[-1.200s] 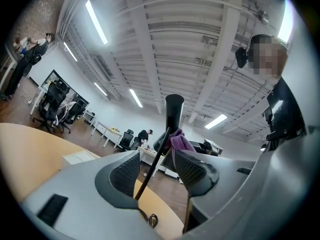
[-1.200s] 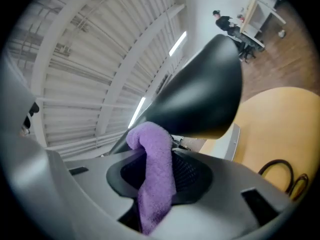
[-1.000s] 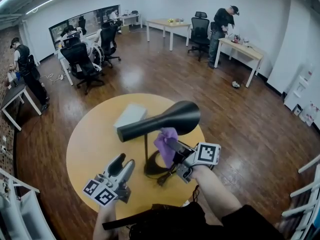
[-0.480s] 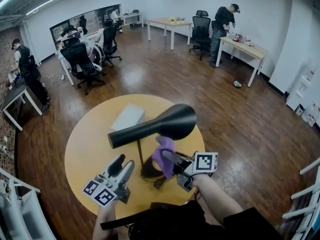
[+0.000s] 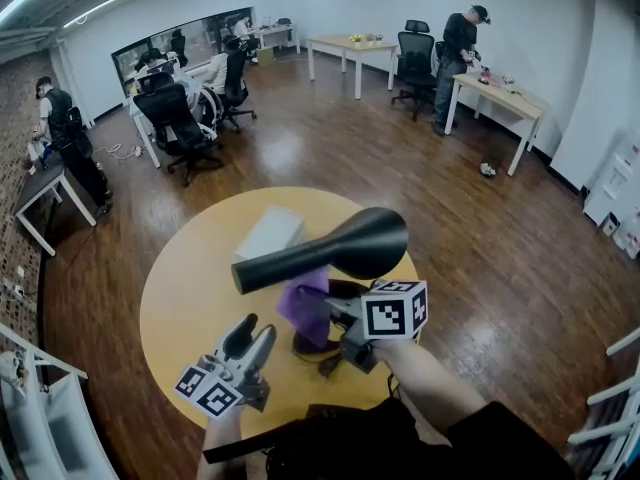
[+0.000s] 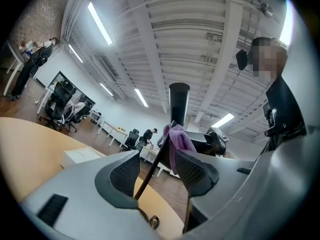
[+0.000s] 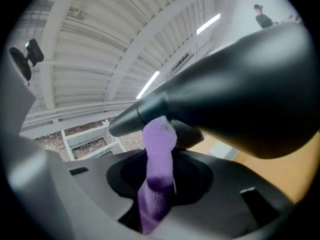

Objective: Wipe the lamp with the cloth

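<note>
Standing on the round table, the black lamp has the purple cloth against its shade's underside, clamped in the right gripper. The left gripper hovers nearby, jaws apart, empty.

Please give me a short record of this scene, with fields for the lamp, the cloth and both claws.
lamp: black desk lamp with cone shade, standing on round yellow table
cloth: purple fleece cloth, top against the shade's underside
grip: right claw shut on the cloth
free: left claw open, holding nothing
other: flat white box on the table
</note>
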